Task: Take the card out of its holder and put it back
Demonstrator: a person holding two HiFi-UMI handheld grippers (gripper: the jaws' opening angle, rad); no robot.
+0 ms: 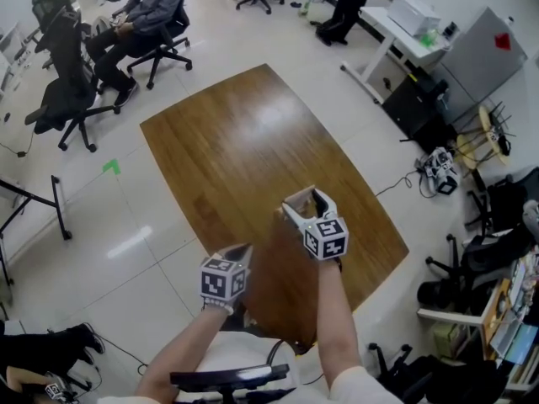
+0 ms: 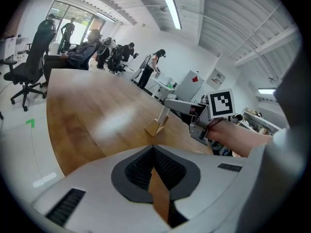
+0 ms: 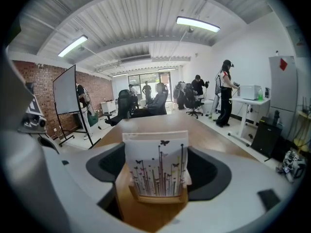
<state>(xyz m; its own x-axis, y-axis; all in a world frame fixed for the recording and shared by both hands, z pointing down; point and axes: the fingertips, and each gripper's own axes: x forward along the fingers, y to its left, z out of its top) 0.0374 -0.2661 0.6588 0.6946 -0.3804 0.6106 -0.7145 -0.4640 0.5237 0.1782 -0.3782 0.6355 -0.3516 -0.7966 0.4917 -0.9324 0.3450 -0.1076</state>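
Observation:
A white card (image 3: pixel 155 164) printed with thin stems and butterflies stands upright in a small wooden holder (image 3: pixel 158 198) on the brown table (image 1: pixel 236 133). My right gripper (image 3: pixel 156 152) straddles it, its pads against the card's two side edges. The card's foot sits in the holder's slot. In the left gripper view the same card (image 2: pixel 164 114) leans in its holder (image 2: pixel 154 128) under the right gripper's finger. My left gripper (image 1: pixel 240 251) hovers at the table's near edge, left of the right gripper (image 1: pixel 310 207). The left gripper (image 2: pixel 153 152) is shut, with nothing between its pads.
Office chairs (image 1: pixel 72 99) and a seated person (image 1: pixel 143 15) are beyond the table's far left corner. A white desk (image 1: pixel 396 32) with a person standing at it lies at the back right. Cables and stools (image 1: pixel 484 137) crowd the floor to the right.

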